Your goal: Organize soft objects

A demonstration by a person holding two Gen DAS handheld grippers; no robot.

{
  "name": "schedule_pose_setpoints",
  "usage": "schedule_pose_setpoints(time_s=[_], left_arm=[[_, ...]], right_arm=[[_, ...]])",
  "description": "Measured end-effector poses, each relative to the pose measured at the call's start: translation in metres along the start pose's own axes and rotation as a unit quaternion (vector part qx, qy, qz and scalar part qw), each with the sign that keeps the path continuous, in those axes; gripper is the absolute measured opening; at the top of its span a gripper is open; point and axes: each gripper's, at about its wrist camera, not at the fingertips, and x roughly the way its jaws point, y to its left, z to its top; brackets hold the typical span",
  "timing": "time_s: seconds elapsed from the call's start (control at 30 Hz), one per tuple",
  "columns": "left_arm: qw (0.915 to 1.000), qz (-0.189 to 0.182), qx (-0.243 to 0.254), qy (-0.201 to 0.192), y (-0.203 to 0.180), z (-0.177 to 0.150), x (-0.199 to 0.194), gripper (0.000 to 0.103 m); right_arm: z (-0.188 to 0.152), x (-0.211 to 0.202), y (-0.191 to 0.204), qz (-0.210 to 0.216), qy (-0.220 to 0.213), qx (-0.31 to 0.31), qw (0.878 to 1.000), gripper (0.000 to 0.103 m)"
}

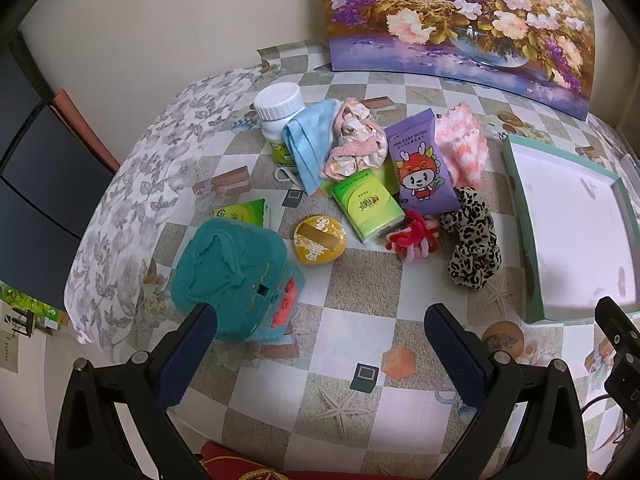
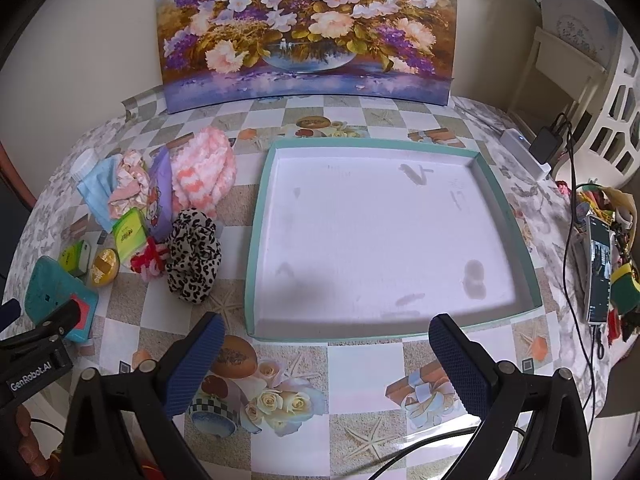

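Observation:
A pile of soft things lies left of a shallow teal-rimmed tray [image 2: 502, 196], whose white floor holds nothing: a leopard scrunchie [image 1: 472, 240] [image 2: 194, 256], a red-and-pink yarn tie [image 1: 414, 236], a pink fluffy cloth [image 1: 462, 146] [image 2: 204, 168], a pink patterned scrunchie [image 1: 356, 140], a blue face mask [image 1: 310, 142]. My left gripper [image 1: 320, 344] is open and empty, near the table's front, short of the pile. My right gripper [image 2: 326, 356] is open and empty at the tray's near rim.
Among the pile are a purple baby-wipes pack [image 1: 420, 164], green tissue packs [image 1: 366, 204], a yellow round tin [image 1: 319, 242], a white-capped bottle [image 1: 280, 116] and a teal toy [image 1: 236, 276]. A flower painting [image 2: 304, 28] leans on the wall. A phone and cables [image 2: 598, 272] lie far right.

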Motion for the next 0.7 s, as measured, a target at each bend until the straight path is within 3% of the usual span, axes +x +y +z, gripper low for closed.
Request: schedule_pose_setpoints(time_s=[0.7], left_arm=[[0.9999, -0.011, -0.003, 0.000, 0.0005, 0.0011, 0.0009, 0.103]], right_arm=[[0.0002, -0.0018, 0.0046, -0.007, -0.006, -0.010, 1.000, 0.103]])
